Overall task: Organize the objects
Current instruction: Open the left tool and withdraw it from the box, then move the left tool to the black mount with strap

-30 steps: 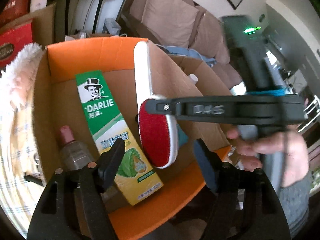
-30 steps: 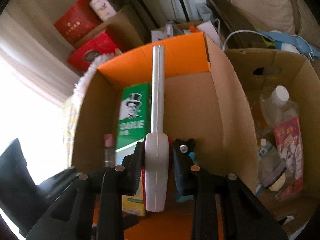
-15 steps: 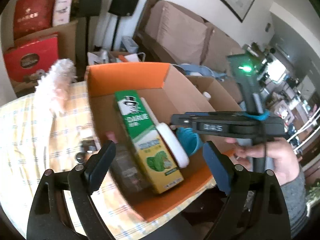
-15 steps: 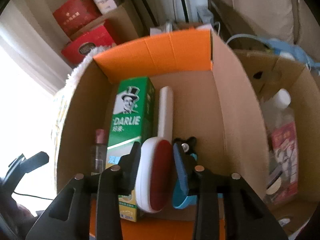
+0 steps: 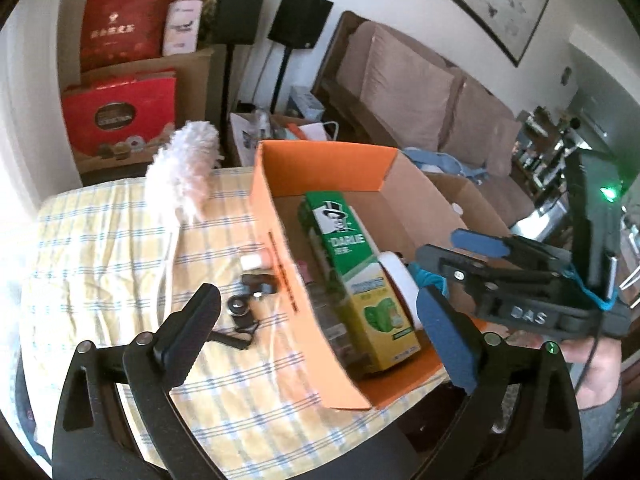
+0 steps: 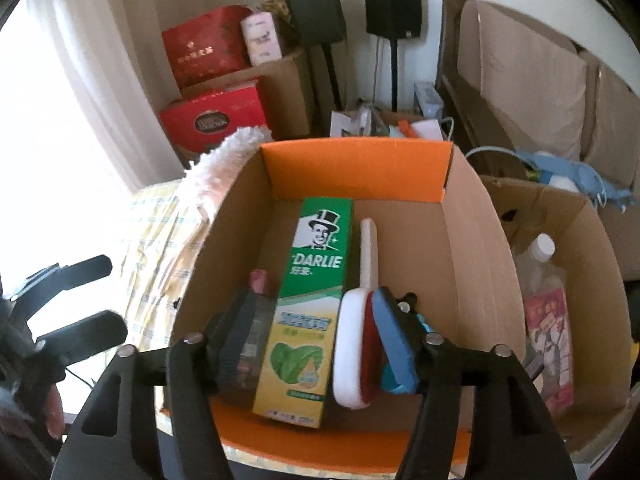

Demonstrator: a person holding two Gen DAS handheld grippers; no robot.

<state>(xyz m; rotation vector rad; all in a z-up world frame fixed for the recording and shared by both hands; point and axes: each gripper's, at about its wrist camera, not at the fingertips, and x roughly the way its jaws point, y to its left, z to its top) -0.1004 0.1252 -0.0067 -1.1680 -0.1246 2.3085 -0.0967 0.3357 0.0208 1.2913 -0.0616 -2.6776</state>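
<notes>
An orange cardboard box (image 5: 280, 216) (image 6: 352, 164) stands on the checked tablecloth. Inside lie a green Darlie toothpaste carton (image 6: 308, 300) (image 5: 360, 276), a white lint brush with a red pad (image 6: 358, 344) (image 5: 396, 280), a small bottle with a pink cap (image 6: 256, 320) and something teal (image 6: 394, 380). My right gripper (image 6: 316, 344) is open above the box's near end, with the brush lying free between its fingers; it also shows in the left wrist view (image 5: 456, 264). My left gripper (image 5: 320, 332) is open and empty above the box's left wall.
A white fluffy duster (image 5: 180, 176) and small black items (image 5: 248, 304) lie on the tablecloth (image 5: 100, 260) left of the box. A second cardboard box (image 6: 568, 280) with bottles stands to the right. Red gift boxes, speakers and a sofa are behind.
My right gripper has opened and let go of the lint brush, which now lies in the box beside the toothpaste carton. My left gripper has pulled back and up.
</notes>
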